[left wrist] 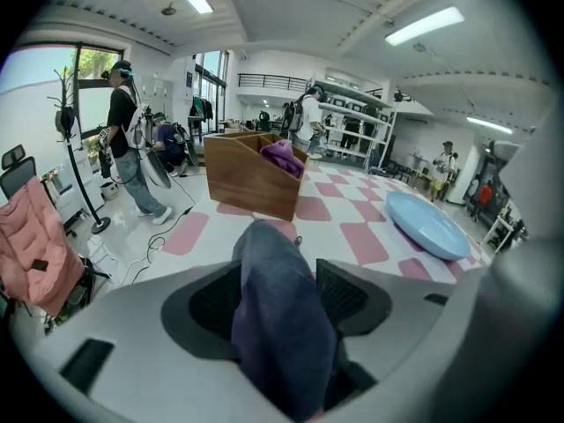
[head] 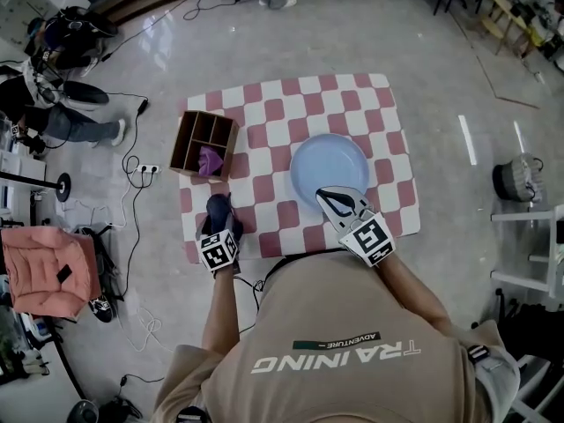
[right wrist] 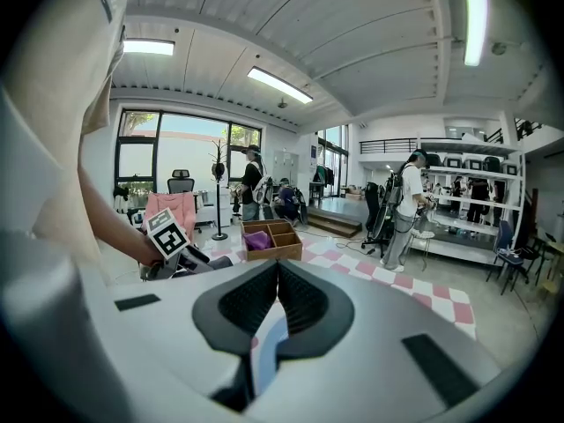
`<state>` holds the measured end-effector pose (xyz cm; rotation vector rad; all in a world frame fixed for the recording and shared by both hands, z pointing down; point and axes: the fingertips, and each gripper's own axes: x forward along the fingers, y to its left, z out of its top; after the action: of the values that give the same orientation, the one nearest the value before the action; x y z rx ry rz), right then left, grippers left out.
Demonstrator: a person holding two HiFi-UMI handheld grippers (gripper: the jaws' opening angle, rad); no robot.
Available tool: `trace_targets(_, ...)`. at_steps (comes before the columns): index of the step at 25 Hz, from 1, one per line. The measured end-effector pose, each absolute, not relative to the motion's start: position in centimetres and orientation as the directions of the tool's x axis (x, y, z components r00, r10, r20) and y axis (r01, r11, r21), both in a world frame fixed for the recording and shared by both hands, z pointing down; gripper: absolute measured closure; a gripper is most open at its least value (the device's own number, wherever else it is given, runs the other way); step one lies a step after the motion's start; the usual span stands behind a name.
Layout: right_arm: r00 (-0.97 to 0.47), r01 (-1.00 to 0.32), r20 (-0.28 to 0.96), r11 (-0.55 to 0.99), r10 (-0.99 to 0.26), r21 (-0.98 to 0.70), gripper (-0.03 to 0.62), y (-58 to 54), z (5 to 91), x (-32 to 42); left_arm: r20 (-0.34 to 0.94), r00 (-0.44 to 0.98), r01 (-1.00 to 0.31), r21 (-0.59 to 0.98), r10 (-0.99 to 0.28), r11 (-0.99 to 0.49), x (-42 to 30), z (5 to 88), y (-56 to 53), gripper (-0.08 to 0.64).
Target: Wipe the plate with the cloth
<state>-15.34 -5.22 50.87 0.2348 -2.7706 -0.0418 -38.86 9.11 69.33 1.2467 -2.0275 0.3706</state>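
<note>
A pale blue plate lies on the right half of a pink-and-white checked mat; the left gripper view shows the plate off to the right. A dark blue cloth sits bunched near the mat's front left edge. My left gripper points steeply down onto it, its jaws spread wide with the cloth standing between them. My right gripper hovers at the plate's near rim, shut with nothing in it; in its own view the right gripper has its tips touching.
A wooden compartment box with a purple cloth inside stands at the mat's left edge, just beyond the left gripper. Cables and a power strip lie on the floor to the left, near a pink chair and people.
</note>
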Motion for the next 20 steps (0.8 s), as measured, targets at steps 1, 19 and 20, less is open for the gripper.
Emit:
trace_targets(1, -0.922, -0.16, 0.349, 0.985, -0.17, 0.057, 0.575, -5.3, 50.9, -15.3, 0.713, -0.277, -0.861, 0.114, -0.644, 0.496, -38.9, 69.9, 9.1, 0.295)
trace_targets(19, -0.927, -0.151, 0.336, 0.987, -0.163, 0.064, 0.575, -5.7, 50.3, -15.0, 0.729, -0.324, -0.806, 0.121, -0.603, 0.579, -39.5, 71.9, 8.9, 0.303)
trace_targets(20, -0.928, -0.147, 0.335, 0.987, -0.16, 0.063, 0.575, -5.6, 50.4, -15.0, 0.73, -0.323, -0.806, 0.122, -0.602, 0.579, -39.6, 71.9, 8.9, 0.308)
